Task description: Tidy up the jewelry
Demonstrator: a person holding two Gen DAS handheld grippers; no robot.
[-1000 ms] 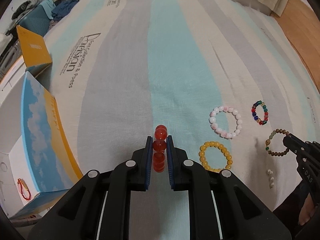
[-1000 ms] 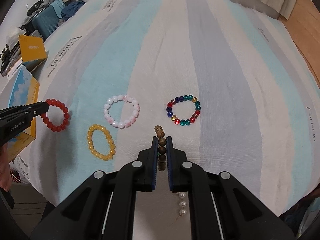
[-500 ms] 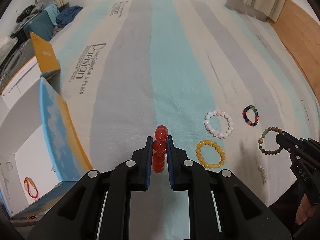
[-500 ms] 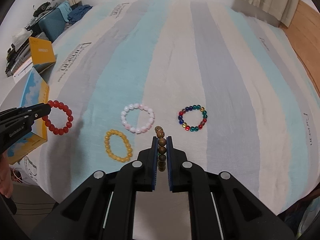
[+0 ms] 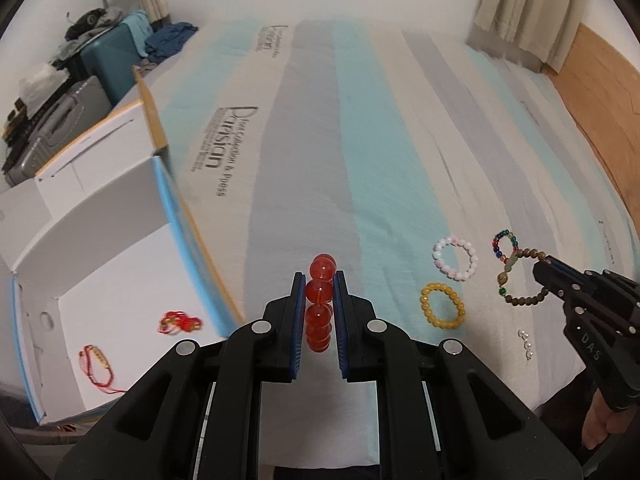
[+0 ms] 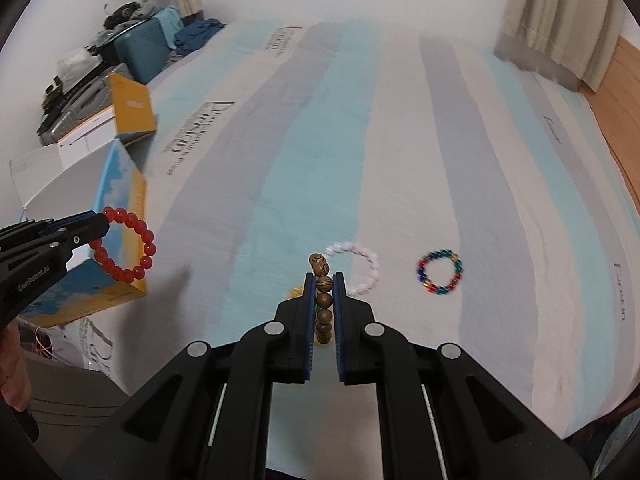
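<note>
My left gripper [image 5: 319, 292] is shut on a red bead bracelet [image 5: 319, 308], held in the air next to the open white box [image 5: 100, 248]; the bracelet also shows in the right wrist view [image 6: 138, 232]. My right gripper [image 6: 324, 288] is shut on a brown wooden bead bracelet [image 6: 323, 300], lifted above the bed; the bracelet also shows in the left wrist view [image 5: 520, 300]. A pink-white bracelet [image 5: 456, 258], a yellow bracelet [image 5: 442, 305] and a multicolour bracelet [image 5: 505, 242] lie on the striped sheet.
The box holds two red cord bracelets [image 5: 178, 322] [image 5: 96, 362]. A short pearl strand [image 5: 526, 344] lies near the bed's front edge. Suitcases and clothes [image 5: 100, 52] stand at the far left, curtains [image 5: 532, 8] at the far right.
Both grippers have risen and swung left with their bracelets. The left gripper now hangs beside the open box, whose inside has come into view.
</note>
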